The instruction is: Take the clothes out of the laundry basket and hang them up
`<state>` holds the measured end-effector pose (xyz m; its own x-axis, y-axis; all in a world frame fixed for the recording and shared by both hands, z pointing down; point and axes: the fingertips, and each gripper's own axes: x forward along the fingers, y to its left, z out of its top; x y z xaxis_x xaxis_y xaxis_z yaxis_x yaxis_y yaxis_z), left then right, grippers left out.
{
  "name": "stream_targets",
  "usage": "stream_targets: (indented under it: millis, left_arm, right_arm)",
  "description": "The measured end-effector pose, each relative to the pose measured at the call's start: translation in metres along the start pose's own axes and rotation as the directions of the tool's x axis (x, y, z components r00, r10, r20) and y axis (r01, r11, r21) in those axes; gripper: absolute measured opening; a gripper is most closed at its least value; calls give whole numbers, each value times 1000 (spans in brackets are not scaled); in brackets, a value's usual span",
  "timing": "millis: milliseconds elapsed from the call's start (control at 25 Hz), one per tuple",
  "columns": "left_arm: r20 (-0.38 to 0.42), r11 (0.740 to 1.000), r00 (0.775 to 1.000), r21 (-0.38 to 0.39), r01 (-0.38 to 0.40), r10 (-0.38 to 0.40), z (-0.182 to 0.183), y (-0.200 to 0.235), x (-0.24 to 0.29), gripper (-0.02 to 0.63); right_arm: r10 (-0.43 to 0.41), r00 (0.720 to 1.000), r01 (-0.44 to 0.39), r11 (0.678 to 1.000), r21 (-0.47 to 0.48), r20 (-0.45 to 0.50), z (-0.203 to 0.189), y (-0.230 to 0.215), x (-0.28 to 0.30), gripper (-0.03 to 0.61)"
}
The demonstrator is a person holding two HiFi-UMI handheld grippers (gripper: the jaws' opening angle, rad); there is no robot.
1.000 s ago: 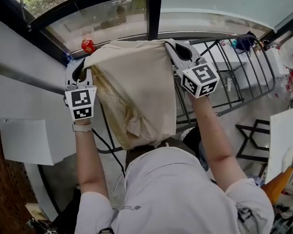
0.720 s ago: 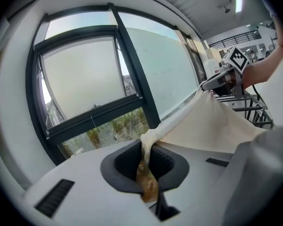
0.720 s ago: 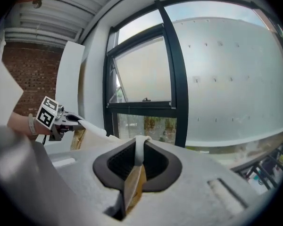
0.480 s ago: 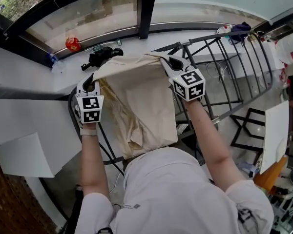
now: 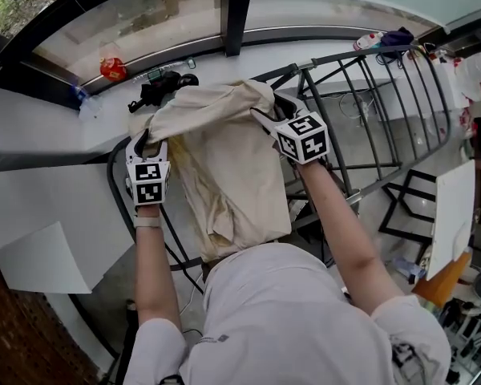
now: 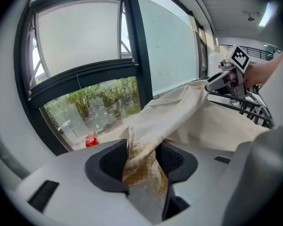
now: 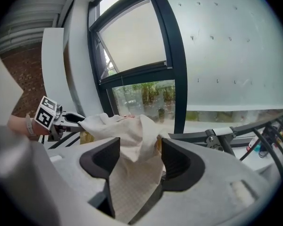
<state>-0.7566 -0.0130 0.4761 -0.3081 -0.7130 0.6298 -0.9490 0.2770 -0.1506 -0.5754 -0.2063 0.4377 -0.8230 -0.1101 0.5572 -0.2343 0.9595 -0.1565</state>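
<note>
- Noted on each gripper's cube: black-and-white square marker patterns.
- Left gripper (image 6: pixel 141 161): jaws apart, having just been opening. A stained fold of the cream fabric garment (image 5: pixel 224 167) lies loose between them.
- Right gripper (image 7: pixel 137 160): jaws wide apart, likewise just opening. A bunched corner of the same garment sits between them, not clamped.
- Both forearms stretched forward, grippers angled downward at the garment's two upper corners.
- Garment draped over the near end of the dark metal drying rack (image 5: pixel 369 111), hanging down toward the person.
</note>
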Motion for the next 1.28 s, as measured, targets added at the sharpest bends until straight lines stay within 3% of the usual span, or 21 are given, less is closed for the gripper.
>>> stream_targets:
  millis: [200, 400, 560, 920, 1280]
  left_arm:
    - [-13, 1000, 1000, -3, -23, 23, -6, -7, -11, 244]
    - [-37, 997, 996, -24, -77, 76, -18, -16, -38, 255]
    - [-21, 996, 997, -50, -78, 77, -23, -42, -68, 256]
    - [58, 1000, 998, -29, 2, 0, -21, -158, -136, 255]
    - [118, 990, 983, 50, 135, -140, -7, -285, -180, 255]
  right_arm:
    - [-7, 999, 6, 1000, 23, 33, -2, -1, -20, 268]
    - [0, 996, -4, 999, 46, 92, -8, 0, -59, 268]
    - [10, 989, -22, 997, 80, 150, -17, 5, -101, 268]
    - [-30, 969, 9, 996, 89, 247, -63, 9, -218, 268]
    - [-126, 944, 75, 982, 172, 305, -149, -3, -341, 268]
